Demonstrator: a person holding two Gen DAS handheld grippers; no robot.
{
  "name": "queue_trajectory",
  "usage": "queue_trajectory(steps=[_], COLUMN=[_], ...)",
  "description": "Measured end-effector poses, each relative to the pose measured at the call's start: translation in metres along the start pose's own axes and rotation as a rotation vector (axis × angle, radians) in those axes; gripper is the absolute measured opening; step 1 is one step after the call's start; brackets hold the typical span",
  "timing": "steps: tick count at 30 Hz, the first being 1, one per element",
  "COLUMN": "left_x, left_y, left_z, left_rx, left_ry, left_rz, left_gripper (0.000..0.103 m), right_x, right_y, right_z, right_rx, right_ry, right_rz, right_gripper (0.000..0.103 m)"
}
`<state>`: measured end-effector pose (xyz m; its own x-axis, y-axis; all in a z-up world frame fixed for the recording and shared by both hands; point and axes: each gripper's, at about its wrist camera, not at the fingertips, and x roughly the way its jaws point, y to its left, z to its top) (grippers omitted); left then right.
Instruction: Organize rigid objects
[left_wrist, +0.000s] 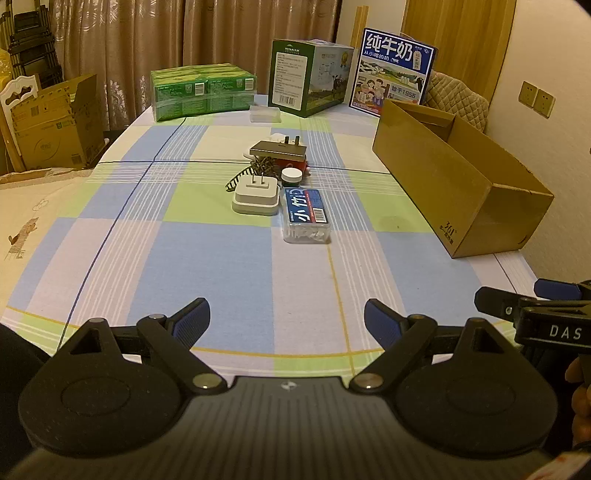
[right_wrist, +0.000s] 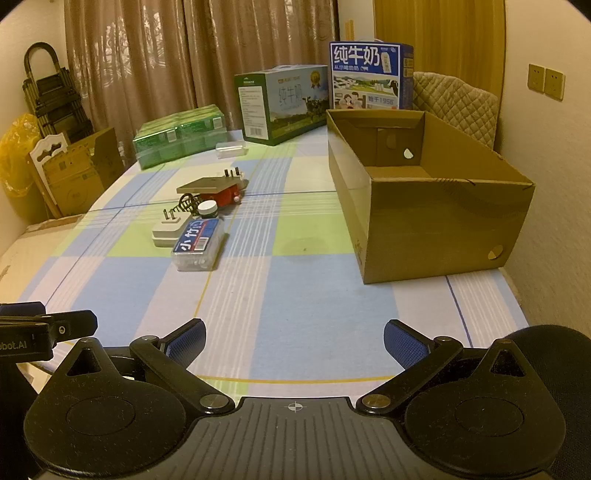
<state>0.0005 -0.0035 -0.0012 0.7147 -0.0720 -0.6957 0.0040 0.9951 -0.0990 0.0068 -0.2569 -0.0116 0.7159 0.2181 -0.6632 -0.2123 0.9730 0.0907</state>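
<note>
Checked cloth in blue, green and lilac covers the table (right_wrist: 295, 295), and everything sits on it. Biggest thing is the cardboard box (right_wrist: 436, 221) on the right side, open at the top, with a round hole low on its near wall.

At the far edge stand a blue milk carton (right_wrist: 369, 77), a green-and-white milk carton (right_wrist: 280, 107) just left of it, and a flat green pack (right_wrist: 177, 136) further left. A small clear case (right_wrist: 231, 149) lies in front of the green pack.

The stuff to sort is bunched near the middle, well apart from the box. Nearest is a clear toothpick box (left_wrist: 306, 216) with a blue label, lying flat. A white plug adapter (left_wrist: 255, 197) touches its left side, prongs pointing up. Behind those are a dark jar with a white lid (left_wrist: 291, 176), a black comb-like clip (left_wrist: 242, 177), then a flat grey slab (left_wrist: 277, 150) resting over something red (right_wrist: 227, 195).

Left gripper (left_wrist: 287, 325) hovers low over the near edge, jaws wide apart, holding nothing. Right gripper (right_wrist: 294, 343) is the same, spread and bare.
</note>
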Motion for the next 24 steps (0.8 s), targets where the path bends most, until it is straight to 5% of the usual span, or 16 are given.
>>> queue_trajectory(steps=[24], left_x=[0.0007], left_y=[0.0011], left_z=[0.0008], left_rx=[-0.002], left_ry=[0.002], left_rz=[-0.004], left_gripper=[0.088], right_x=[0.0017], right_y=[-0.002], right_z=[-0.0012], right_rx=[-0.002], right_ry=[0.001], right_rz=[-0.002], right_gripper=[0.1])
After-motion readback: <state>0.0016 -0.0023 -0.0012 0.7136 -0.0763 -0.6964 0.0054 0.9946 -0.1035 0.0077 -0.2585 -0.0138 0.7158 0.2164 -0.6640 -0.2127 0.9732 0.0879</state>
